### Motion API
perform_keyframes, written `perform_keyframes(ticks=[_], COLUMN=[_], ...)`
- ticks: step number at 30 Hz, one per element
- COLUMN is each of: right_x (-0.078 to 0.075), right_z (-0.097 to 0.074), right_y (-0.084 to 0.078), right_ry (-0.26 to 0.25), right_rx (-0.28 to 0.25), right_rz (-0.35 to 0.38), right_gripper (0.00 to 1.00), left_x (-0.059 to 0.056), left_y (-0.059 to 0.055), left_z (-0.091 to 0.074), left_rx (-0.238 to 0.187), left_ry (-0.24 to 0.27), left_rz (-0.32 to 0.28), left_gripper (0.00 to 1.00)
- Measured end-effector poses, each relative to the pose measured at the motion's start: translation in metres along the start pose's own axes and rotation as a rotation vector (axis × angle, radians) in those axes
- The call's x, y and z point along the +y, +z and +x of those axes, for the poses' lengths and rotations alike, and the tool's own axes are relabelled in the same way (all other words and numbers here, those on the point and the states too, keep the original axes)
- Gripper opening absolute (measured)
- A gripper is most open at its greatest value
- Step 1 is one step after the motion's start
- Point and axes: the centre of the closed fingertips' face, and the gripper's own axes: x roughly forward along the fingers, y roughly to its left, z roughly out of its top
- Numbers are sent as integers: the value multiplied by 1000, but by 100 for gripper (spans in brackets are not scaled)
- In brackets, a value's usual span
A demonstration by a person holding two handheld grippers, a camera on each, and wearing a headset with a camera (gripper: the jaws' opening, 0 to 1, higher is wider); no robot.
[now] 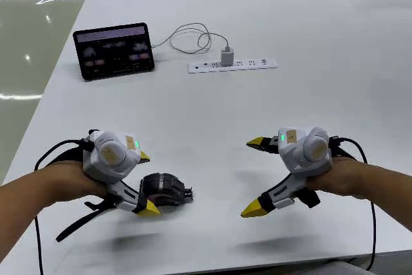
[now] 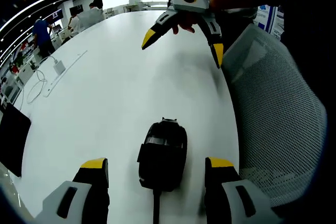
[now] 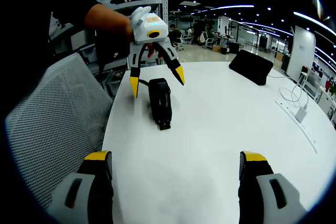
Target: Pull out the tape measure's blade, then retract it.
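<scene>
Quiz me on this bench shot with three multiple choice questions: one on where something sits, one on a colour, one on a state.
1. Where is the tape measure?
A. On a chair seat
B. On the floor
C. On the table, between the left gripper's jaws

2. What colour are the grippers' fingertips?
A. Red
B. Yellow
C. Green

3. How do the right gripper's jaws stand?
A. Open, holding nothing
B. Shut on a pen
C. Shut on a cloth

Answers:
1 C, since the left gripper view shows the black case lying on the white top between its two jaws.
2 B, since every tip in all three views is yellow.
3 A, since the head view and the right gripper view show the jaws spread wide over bare table.
</scene>
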Motion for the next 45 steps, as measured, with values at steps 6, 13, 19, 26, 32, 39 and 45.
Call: perform_keyframes(ticks=[6,13,19,26,32,39,45], right_x=[7,7,8,11,16,23,26], right_z=[16,31,45,56,68,85,96], right_y=[5,15,21,27,25,15,9], right_ry=[36,51,70,94,106,122,116], right_rx=[10,-2,0,3,18,53,75], right_rz=[-20,-30,-34,-47,-52,-42,-67], right_gripper=[91,87,84,81,75,65,54], left_x=[-3,-8,-6,-12,-10,-10,-9], left_y=[2,9,12,10,9,9,8], left_z=[7,14,17,18,18,18,19], left_rx=[29,34,41,77,82,79,90], left_ry=[-20,-45,-55,-88,-69,-66,-64], left_rz=[51,71,80,166,139,119,114], left_gripper=[54,46,33,32,32,32,33])
